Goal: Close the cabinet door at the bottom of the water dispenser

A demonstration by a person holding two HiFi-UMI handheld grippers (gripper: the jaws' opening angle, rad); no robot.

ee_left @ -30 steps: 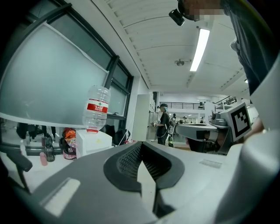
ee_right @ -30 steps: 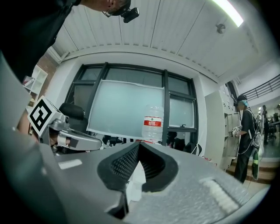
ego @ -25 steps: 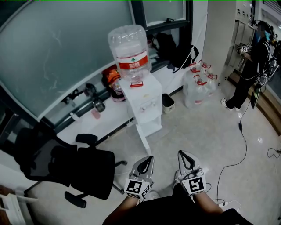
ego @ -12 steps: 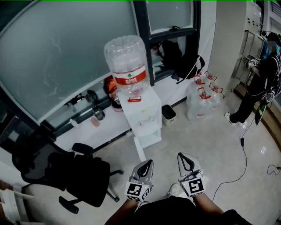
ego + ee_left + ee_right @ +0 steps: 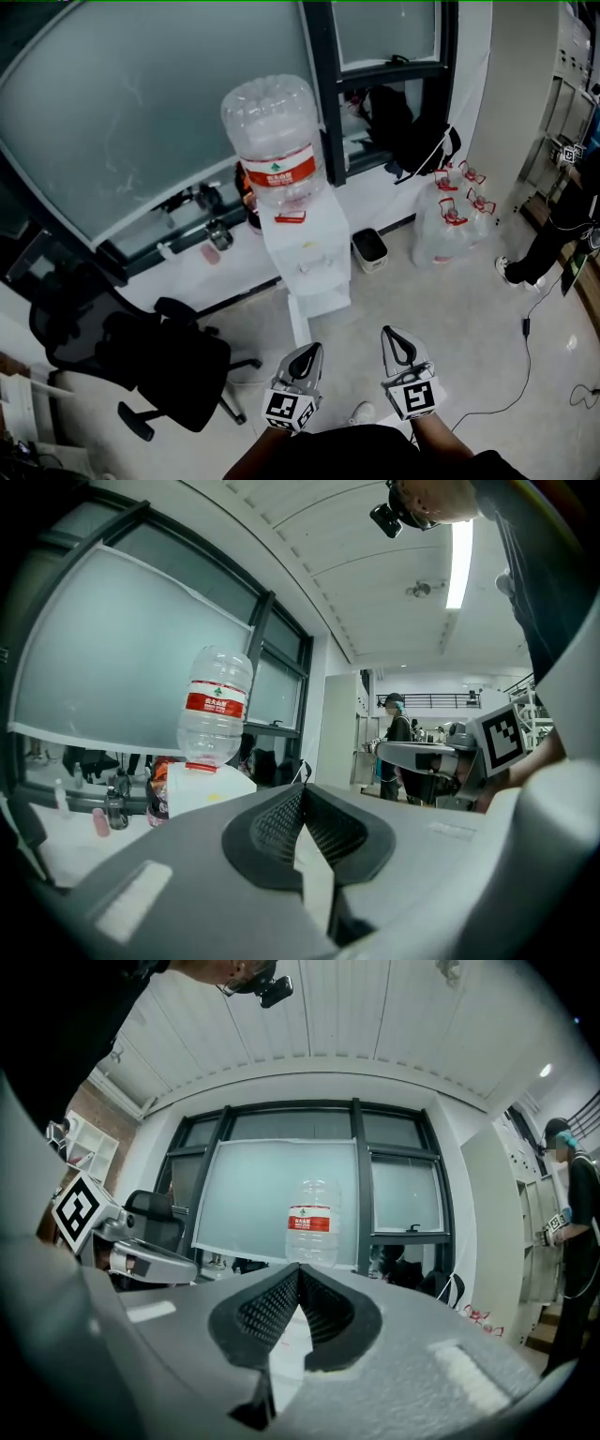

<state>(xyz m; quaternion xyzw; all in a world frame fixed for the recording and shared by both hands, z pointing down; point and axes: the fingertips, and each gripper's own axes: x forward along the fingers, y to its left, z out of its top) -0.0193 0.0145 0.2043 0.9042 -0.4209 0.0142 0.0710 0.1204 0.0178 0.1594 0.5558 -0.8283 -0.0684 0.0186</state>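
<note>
At the near edge of the floor, the grey left gripper (image 5: 309, 356) and grey right gripper (image 5: 397, 343) are held level and side by side, pointing away, each with its jaws pressed together on nothing. Just beyond them stands the white box-shaped water dispenser (image 5: 309, 246), its narrow white cabinet door (image 5: 298, 322) swung out towards the grippers. A clear inverted plastic water bottle (image 5: 277, 141) sits on top; the print on its red label (image 5: 286, 174) is too small to read.
</note>
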